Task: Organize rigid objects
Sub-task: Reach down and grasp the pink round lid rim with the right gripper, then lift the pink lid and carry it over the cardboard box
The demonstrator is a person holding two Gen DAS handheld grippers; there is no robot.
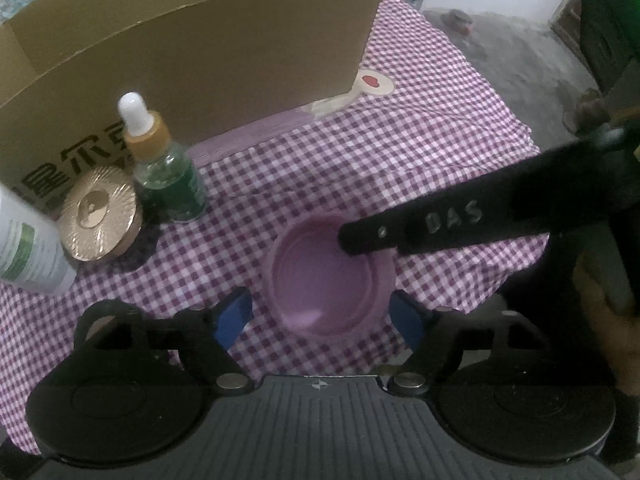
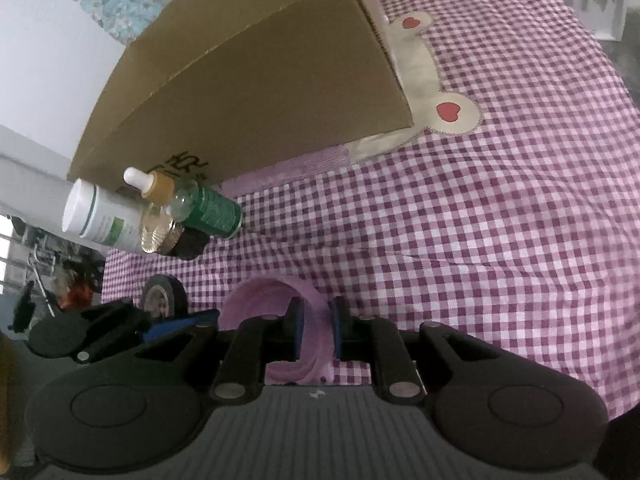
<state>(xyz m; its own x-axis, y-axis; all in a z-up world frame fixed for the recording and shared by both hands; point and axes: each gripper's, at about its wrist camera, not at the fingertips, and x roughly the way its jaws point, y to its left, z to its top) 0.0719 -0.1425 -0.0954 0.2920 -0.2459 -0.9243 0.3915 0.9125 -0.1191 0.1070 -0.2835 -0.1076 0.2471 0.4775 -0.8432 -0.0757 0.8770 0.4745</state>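
A purple round lid (image 1: 326,274) lies open side up on the checked cloth. My left gripper (image 1: 322,314) is open with the lid between its blue pads. My right gripper (image 2: 316,330) is shut on the lid's rim (image 2: 318,320); its finger (image 1: 440,226) reaches in from the right in the left wrist view. A green dropper bottle (image 1: 168,160), a gold-capped jar (image 1: 100,214) and a white bottle (image 1: 28,248) stand at the left before the cardboard box (image 1: 200,60).
The box (image 2: 260,92) stands open at the back left, its wall close behind the bottles (image 2: 208,208). The purple checked cloth (image 2: 480,220) stretches to the right. The table edge and floor lie at the right (image 1: 520,60).
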